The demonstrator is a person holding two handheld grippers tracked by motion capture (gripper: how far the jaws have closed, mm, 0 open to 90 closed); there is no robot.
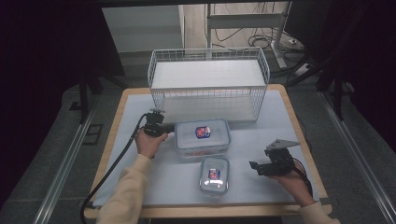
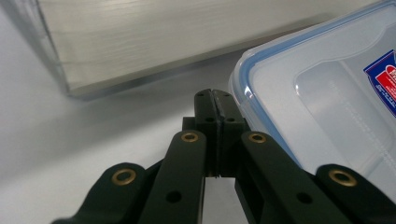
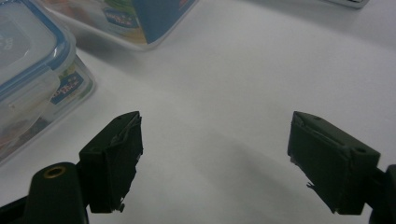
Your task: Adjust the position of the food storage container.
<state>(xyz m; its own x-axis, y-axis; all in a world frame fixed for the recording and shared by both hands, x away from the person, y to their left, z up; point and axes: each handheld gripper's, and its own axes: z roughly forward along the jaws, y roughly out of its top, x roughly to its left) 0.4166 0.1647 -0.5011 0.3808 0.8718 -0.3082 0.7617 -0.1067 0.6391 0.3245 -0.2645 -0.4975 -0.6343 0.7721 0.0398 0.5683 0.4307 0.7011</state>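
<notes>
Two clear plastic lidded food boxes with blue seal rims and red-blue labels, one white wire basket, two tongs. The larger clear box [image 1: 202, 136] sits mid-bench, just in front of the white wire basket [image 1: 208, 84], which stands at the far edge of the bench [image 1: 280, 186]. The smaller clear box [image 1: 214, 174] lies nearer the front edge, close to the larger one but apart from it. The high view gives the whole layout: left tongs [image 1: 169, 129] at the larger box's left end, right tongs [image 1: 253, 165] held off to the right of the smaller box, near the front right corner. The left gripper view adds the close detail: left tongs [image 2: 214, 100] fully closed, pads pressed together with nothing between them, tips just beside the blue-rimmed corner of the larger box [image 2: 327, 93]; whether they touch it, cannot tell. The basket's base [image 2: 140, 42] runs across the top of that view. The right gripper view shows the right tongs [image 3: 215, 163] wide open over the bare bench cover, holding nothing and touching nothing. The smaller box [image 3: 32, 84] sits at that view's left edge, and the side of the larger box [image 3: 135, 21] shows at its top, with printed paper inside.
</notes>
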